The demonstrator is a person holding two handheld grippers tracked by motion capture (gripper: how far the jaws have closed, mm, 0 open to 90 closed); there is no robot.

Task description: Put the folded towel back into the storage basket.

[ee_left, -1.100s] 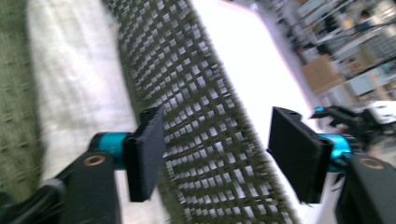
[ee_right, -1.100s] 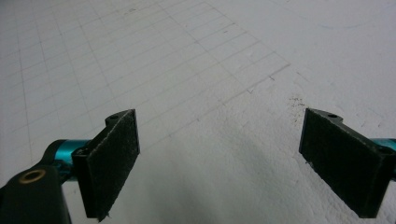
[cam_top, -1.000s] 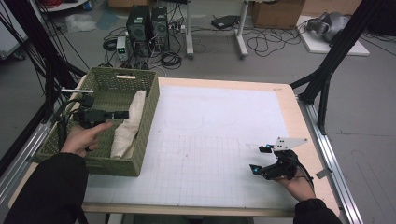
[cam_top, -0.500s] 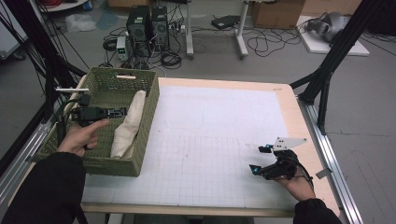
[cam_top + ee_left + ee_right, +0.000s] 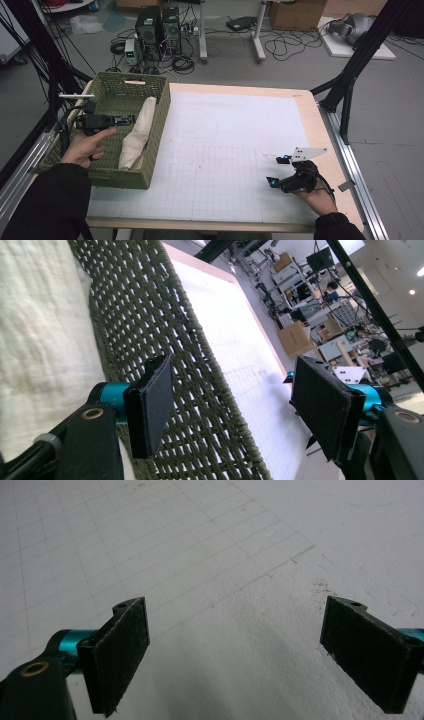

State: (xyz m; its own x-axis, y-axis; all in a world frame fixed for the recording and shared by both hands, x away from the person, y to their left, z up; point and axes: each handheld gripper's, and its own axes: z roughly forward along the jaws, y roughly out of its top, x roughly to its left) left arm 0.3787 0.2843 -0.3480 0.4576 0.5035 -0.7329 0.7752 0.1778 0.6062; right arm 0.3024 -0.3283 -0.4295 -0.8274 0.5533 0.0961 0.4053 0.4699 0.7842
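The left gripper (image 5: 107, 121), jaws apart, hovers inside the green woven basket (image 5: 155, 127) at nine o'clock, reaching for the rolled cream cloth (image 5: 136, 134), likely needing a pinch next; the right gripper (image 5: 287, 172) idles open at four o'clock

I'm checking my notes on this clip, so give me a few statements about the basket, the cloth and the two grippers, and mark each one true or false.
1. The rolled white cloth lies inside the green woven basket. True.
2. The left gripper is clamped shut on the cloth. False: in the left gripper view its jaws stand apart, with the cloth off to one side and the basket wall between them.
3. The right gripper is open above the white gridded mat. True.
4. The basket sits at the right edge of the table. False: it sits at the left edge.
5. The right gripper holds a small block. False: nothing is between its jaws.
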